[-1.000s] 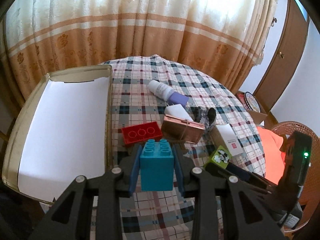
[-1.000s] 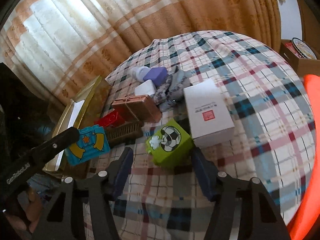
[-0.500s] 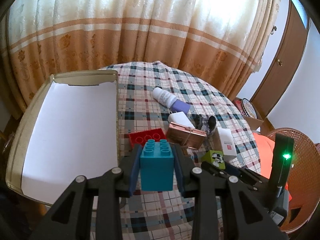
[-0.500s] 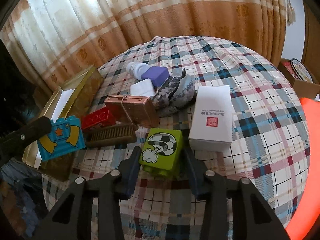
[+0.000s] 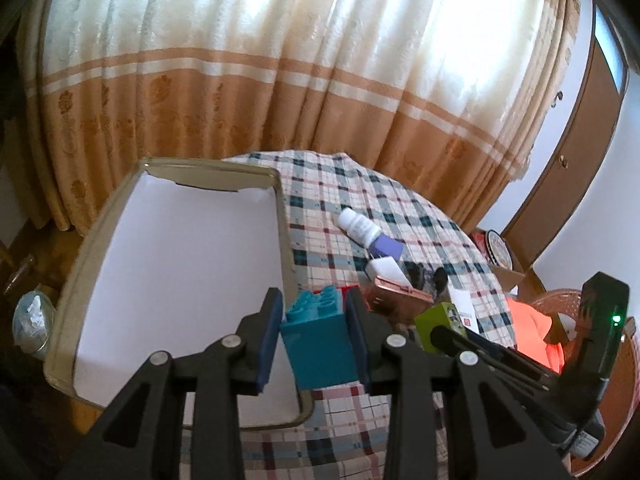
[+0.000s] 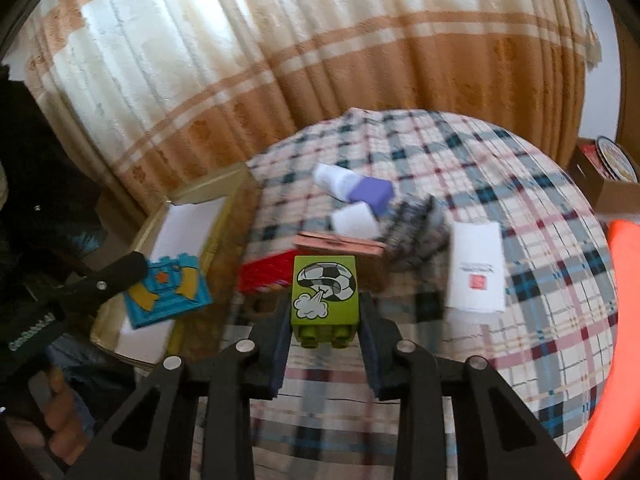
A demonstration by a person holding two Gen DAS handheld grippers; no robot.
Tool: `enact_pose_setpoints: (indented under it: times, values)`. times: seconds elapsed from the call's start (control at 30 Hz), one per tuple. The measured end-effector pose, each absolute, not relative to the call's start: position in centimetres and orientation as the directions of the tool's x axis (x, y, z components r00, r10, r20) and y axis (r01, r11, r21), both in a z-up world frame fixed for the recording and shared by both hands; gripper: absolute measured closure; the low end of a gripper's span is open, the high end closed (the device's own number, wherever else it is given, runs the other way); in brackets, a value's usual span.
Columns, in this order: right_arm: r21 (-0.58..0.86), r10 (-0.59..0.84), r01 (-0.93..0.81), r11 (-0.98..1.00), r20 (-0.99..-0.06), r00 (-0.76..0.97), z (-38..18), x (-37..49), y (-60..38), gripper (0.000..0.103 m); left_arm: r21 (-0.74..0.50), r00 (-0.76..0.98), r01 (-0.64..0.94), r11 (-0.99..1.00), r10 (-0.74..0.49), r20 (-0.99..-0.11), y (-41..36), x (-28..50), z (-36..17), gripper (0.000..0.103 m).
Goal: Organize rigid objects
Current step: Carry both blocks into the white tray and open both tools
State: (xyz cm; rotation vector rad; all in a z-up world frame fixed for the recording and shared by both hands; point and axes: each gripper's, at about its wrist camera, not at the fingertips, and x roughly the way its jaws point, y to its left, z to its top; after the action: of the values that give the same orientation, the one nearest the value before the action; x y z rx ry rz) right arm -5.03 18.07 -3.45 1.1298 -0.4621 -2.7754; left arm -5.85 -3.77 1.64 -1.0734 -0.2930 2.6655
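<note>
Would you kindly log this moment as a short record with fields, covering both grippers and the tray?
left gripper: jaws shut on teal block, held by the tray's near right edge
right gripper: jaws just closed on green football block, lifted off the table
tray: white-lined, nothing visible inside
checked table: white box, copper box, bottle remain

I see a round table under a plaid cloth, shallow tray at its edge, white bottle, copper box, white carton, red brick.

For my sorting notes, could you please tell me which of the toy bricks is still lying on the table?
The red brick: it lies flat on the tablecloth, while the blue brick and green brick are each gripped in a tool.
</note>
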Motion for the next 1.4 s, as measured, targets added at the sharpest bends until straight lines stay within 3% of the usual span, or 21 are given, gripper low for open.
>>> enact_pose_setpoints:
  times: [0.33, 0.7, 0.97, 1.4]
  values:
    - [0.294, -0.251, 0.078, -0.953, -0.613, -0.750, -0.6, -5.5, 13.5, 0.069, -0.289, -0.741, -0.152, -0.945, 0.302, -0.599, -6.5, -5.6, 3.0, 0.073]
    - [0.276, -0.325, 0.192, -0.942, -0.604, -0.728, 0.0, -6.6, 8.5, 0.069, -0.223, -0.772, 0.003, -0.975, 0.140, -0.620, -11.2, -6.4, 2.6, 0.073]
    - [0.268, -0.364, 0.248, -0.931, -0.623, -0.692, -0.9, -7.8, 4.8, 0.069, -0.189, -0.773, 0.085, -0.978, 0.055, -0.632, -14.0, -6.5, 2.2, 0.073]
    - [0.202, -0.342, 0.282, -0.938, -0.678, -0.651, -4.0, -8.8, 1.1, 0.069, -0.156, -0.739, 0.121, -0.980, 0.016, -0.674, -14.8, -6.8, 0.3, 0.073]
